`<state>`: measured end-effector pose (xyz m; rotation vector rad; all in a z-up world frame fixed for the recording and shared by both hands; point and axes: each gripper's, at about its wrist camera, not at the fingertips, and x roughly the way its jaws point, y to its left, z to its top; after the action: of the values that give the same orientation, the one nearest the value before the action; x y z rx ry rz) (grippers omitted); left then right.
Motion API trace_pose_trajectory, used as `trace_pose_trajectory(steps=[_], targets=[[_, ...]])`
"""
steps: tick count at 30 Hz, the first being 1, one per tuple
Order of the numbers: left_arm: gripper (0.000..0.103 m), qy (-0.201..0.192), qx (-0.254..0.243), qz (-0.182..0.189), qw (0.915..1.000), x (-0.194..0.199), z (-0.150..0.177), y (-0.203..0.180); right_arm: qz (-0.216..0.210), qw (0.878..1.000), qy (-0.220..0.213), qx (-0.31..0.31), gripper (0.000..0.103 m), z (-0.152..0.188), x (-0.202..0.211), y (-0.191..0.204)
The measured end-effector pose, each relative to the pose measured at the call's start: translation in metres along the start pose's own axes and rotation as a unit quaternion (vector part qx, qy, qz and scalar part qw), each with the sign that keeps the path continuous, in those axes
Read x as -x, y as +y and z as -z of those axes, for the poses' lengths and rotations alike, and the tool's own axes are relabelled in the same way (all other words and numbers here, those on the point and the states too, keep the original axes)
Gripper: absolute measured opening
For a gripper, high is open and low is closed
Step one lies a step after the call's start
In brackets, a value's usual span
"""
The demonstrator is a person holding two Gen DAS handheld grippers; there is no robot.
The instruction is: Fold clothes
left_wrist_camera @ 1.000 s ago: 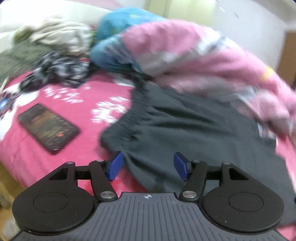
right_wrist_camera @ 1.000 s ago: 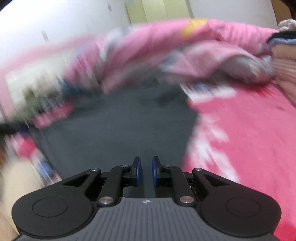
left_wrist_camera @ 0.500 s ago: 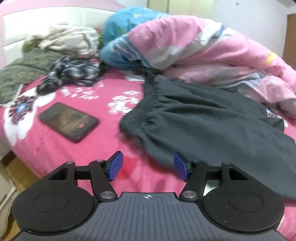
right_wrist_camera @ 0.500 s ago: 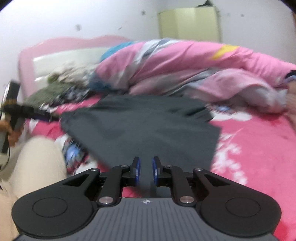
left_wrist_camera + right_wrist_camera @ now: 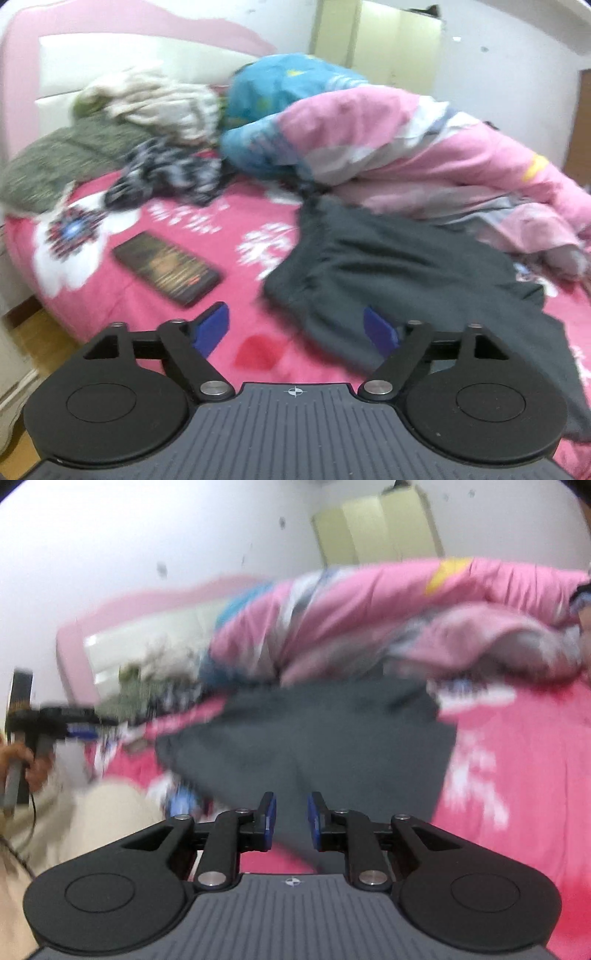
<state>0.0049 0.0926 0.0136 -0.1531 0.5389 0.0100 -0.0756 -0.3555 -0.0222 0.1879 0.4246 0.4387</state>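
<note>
The dark grey garment (image 5: 413, 280) lies spread on the pink bedsheet (image 5: 236, 229), its gathered waistband toward 10 o'clock in the left view. A pink quilt (image 5: 424, 155) is heaped just behind it at 12 o'clock. A phone (image 5: 166, 269) lies at 9 o'clock, apart from it. The left gripper (image 5: 295, 328) hangs over the near edge, jaws opening wide, gripping nothing. The right gripper (image 5: 291, 819) has a narrow gap, opening, its 2 pads clear of the cloth.
</note>
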Motion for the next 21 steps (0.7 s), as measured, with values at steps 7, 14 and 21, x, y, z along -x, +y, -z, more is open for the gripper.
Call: trace_pose_trajectory(steps=[7, 14, 21], targets=[[0.102, 0.032, -0.036, 0.063, 0.9968, -0.074, -0.031, -0.037, 0.049, 0.998, 0.000, -0.051, 0.024, -0.048, -0.069, -0.026], [0.102, 0.078, -0.005, 0.098, 0.9922, -0.146, -0.037, -0.048, 0.132, 0.980, 0.100, -0.110, 0.026, -0.037, -0.128, -0.063], [0.102, 0.089, -0.005, 0.119, 0.9889, -0.193, -0.029, -0.055, 0.175, 0.968, 0.105, -0.146, 0.038, -0.053, -0.115, -0.092]])
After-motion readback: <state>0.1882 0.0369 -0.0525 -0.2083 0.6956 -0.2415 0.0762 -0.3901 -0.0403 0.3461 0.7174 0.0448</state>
